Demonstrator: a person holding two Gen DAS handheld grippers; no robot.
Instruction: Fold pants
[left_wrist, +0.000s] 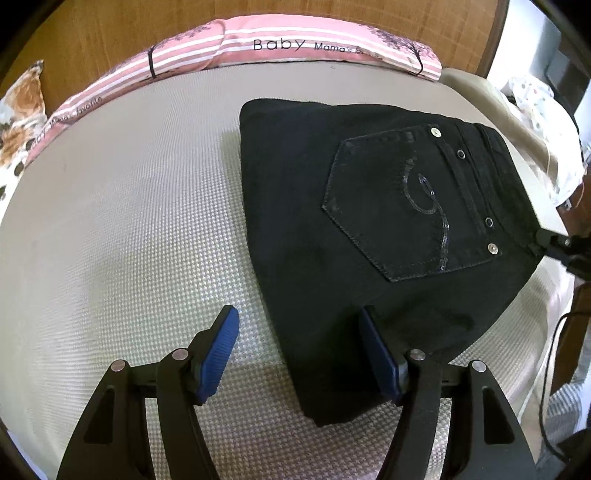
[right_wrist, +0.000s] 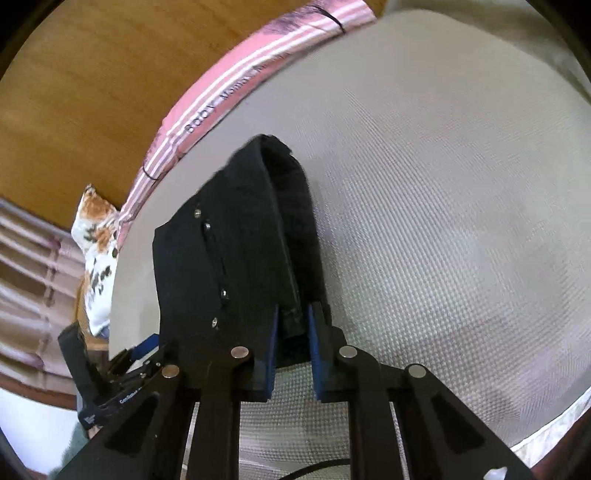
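Folded black pants (left_wrist: 369, 236) near mattress (left_wrist: 129, 221) right edge; bare mattress left of pants. Left gripper (left_wrist: 299, 347) jaws wide, holding nothing. Right gripper (right_wrist: 291, 350) clamps pants waistband.

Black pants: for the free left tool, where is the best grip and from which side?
On the black pants, probably the near folded edge, from the bare mattress side: it lies flat between the open left tool. The right tool holds the waistband corner.
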